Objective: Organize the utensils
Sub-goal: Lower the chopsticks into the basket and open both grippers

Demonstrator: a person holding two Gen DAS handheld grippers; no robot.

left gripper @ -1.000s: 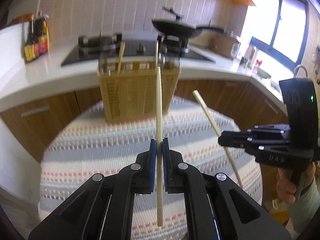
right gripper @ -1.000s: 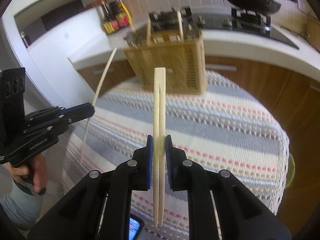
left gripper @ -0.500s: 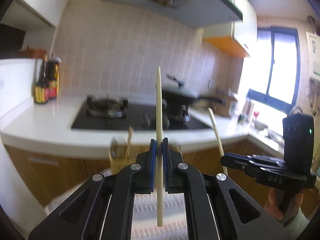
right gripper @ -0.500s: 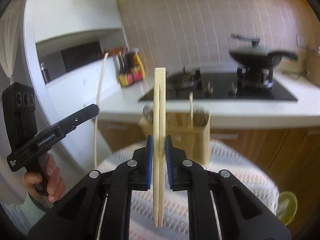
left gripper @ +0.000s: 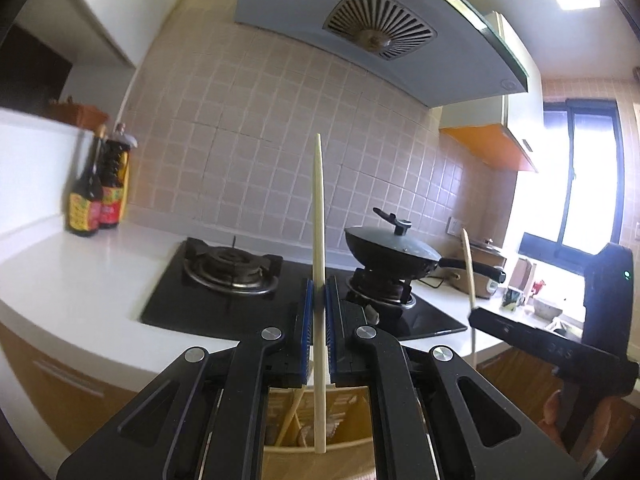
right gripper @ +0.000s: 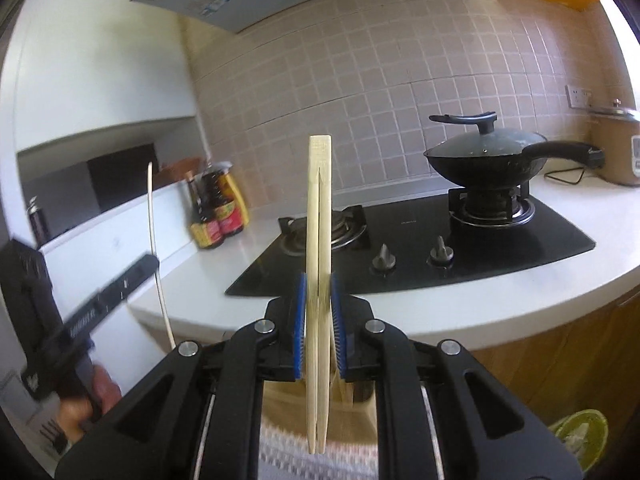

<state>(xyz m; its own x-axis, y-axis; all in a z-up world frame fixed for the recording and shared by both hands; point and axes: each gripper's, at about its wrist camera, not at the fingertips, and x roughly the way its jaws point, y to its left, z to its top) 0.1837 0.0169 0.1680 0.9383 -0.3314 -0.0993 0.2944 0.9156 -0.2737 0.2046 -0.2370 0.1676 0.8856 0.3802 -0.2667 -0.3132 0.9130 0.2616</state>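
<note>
While both grippers carry utensils upright above the holder, nothing in hand is stowed yet.

Lower centre of the left wrist view, the left gripper [left gripper: 318,312] is clamped narrow on a single pale tapered wooden chopstick [left gripper: 319,280], standing vertical over the woven tan utensil holder [left gripper: 320,454] at the bottom edge, which already holds some sticks (their kind is hard to tell). Lower centre of the right wrist view, the right gripper [right gripper: 319,320] pinches a joined pair of light bamboo chopsticks [right gripper: 319,280], also vertical. I judge that lowering both into the holder remains.
</note>
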